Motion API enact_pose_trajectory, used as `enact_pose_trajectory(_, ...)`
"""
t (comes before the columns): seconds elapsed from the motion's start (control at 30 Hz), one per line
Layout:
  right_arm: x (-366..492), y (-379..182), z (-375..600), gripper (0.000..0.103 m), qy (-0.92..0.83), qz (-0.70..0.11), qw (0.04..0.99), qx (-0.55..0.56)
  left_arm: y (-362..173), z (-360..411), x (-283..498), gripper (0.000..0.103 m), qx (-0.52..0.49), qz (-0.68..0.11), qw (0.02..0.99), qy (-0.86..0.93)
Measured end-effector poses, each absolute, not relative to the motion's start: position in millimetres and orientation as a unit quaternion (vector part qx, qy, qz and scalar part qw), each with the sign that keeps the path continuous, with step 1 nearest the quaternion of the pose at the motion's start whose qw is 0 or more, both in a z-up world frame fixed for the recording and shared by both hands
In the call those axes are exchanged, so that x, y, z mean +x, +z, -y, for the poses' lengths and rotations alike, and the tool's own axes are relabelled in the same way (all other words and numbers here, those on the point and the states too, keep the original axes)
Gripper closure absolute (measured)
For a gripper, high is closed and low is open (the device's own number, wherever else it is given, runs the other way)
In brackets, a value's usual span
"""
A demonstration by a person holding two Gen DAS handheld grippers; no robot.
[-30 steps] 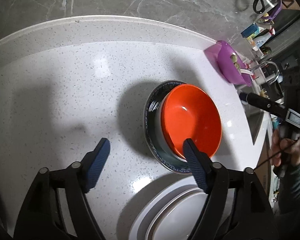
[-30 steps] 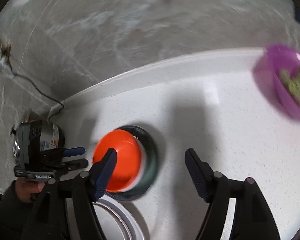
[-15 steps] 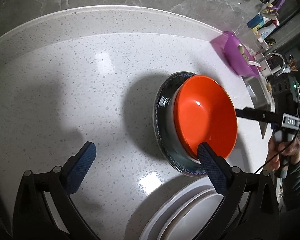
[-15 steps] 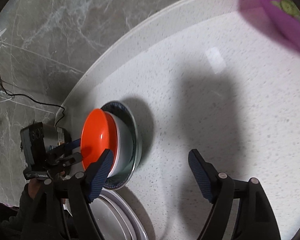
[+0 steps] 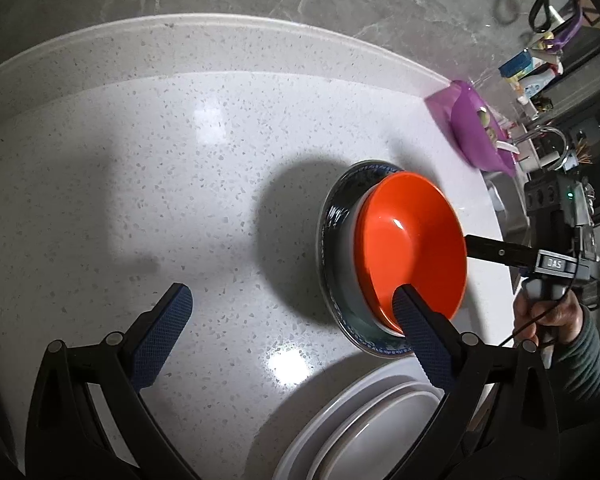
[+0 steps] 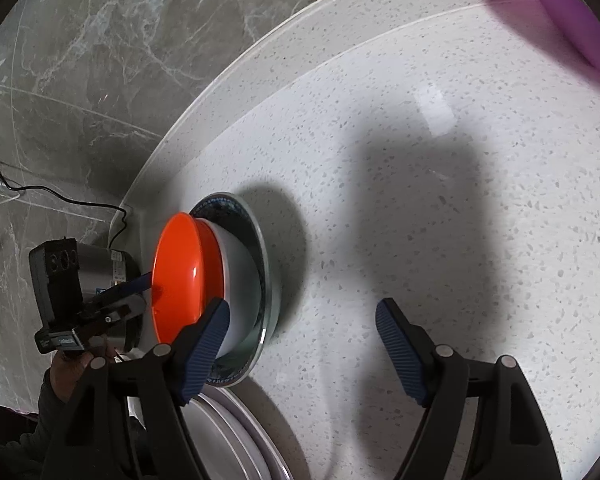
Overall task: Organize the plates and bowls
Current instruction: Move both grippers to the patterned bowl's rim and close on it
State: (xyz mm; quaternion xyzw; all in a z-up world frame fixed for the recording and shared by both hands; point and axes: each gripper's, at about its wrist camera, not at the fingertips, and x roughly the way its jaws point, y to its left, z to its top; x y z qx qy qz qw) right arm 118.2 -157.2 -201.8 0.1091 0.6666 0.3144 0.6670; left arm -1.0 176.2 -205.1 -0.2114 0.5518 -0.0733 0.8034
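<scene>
An orange bowl (image 5: 414, 246) is nested in a white bowl (image 5: 350, 264), which sits on a dark blue-rimmed plate (image 5: 332, 216) on the white speckled counter. The stack also shows in the right wrist view: orange bowl (image 6: 180, 276), white bowl (image 6: 240, 280), plate (image 6: 266, 260). White plates (image 5: 364, 424) are stacked near the front edge, also seen in the right wrist view (image 6: 236, 436). My left gripper (image 5: 290, 312) is open and empty, its right finger over the orange bowl's near rim. My right gripper (image 6: 300, 336) is open and empty, its left finger beside the white bowl.
A purple bowl (image 5: 474, 132) with food stands at the counter's far right, next to a faucet (image 5: 548, 140) and sink clutter. It also fills the right wrist view's top corner (image 6: 560, 12). A grey marble wall runs behind. A cable (image 6: 60, 200) lies at left.
Both grippers have shifted around the bowl stack. The right gripper has come lower and closer to it. The stack has not moved and both grippers have stayed open.
</scene>
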Motion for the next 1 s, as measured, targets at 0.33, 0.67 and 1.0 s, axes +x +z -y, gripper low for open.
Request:
enact_pose_trajectory(0.33, 119.5, -204.4, 155.0, 0.026, 0.313, -0.671, 0.664, 0.104, -218.5, -187.1, -15.3, 0.003, -0.230, -0.558, 0.793, -0.082)
enact_pose_trajectory(0.67, 115.9, -210.7, 145.1, 0.036, 0.319, -0.676, 0.658, 0.090, -236.5, -180.1, -0.9, 0.016, -0.218, -0.572, 0.787, -0.075)
enact_pose_trajectory(1.0, 113.5, -215.5, 136.6, 0.056, 0.326, -0.682, 0.650, 0.075, -244.2, -171.4, 11.0, 0.022, -0.215, -0.589, 0.774, -0.080)
